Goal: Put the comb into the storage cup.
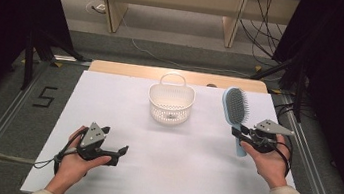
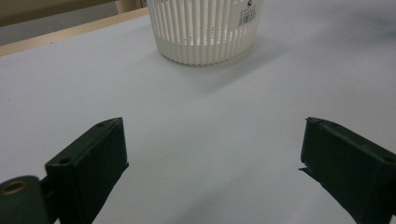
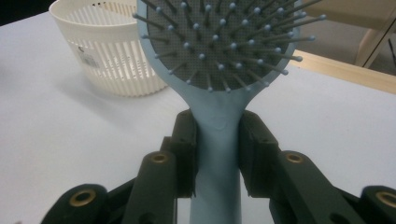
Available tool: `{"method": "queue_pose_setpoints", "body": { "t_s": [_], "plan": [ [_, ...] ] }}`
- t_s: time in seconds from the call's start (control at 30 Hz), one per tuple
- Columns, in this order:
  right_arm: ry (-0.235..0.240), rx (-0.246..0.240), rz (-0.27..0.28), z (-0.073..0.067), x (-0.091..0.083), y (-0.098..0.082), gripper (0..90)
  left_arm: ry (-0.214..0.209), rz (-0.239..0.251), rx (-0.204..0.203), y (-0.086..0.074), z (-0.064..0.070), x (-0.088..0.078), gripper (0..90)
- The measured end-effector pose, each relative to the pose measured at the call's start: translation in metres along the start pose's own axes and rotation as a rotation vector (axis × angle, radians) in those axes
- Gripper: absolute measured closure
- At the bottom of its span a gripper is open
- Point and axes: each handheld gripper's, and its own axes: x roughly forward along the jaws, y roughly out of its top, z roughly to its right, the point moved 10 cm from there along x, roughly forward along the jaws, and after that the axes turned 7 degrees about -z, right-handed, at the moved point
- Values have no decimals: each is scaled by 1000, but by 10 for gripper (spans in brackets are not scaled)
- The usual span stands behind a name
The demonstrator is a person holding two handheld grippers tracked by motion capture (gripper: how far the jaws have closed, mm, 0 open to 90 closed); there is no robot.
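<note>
A light blue hairbrush (image 1: 235,108) with a grey bristle pad stands upright at the right of the table, and my right gripper (image 1: 244,135) is shut on its handle. In the right gripper view the two black jaws press on the handle (image 3: 218,140) just below the brush head (image 3: 219,42). A white slatted basket (image 1: 171,102) with a handle sits at the middle back of the table, left of the brush. My left gripper (image 1: 121,152) rests low at the front left, open with nothing between its fingers (image 2: 93,158); the basket (image 2: 205,28) stands well ahead of it.
The table is covered by a white sheet (image 1: 172,152), with a bare wooden strip (image 1: 113,67) along its far edge. Metal rails (image 1: 0,125) run along both sides. Wooden furniture legs and cables stand on the floor beyond.
</note>
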Motion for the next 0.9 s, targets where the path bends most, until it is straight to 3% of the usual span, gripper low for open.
{"method": "queue_pose_setpoints", "body": {
  "t_s": [0.9],
  "plan": [
    [-23,10,52,-3,3,10,704,2,3,-4,1,0,0,66]
  ]
}}
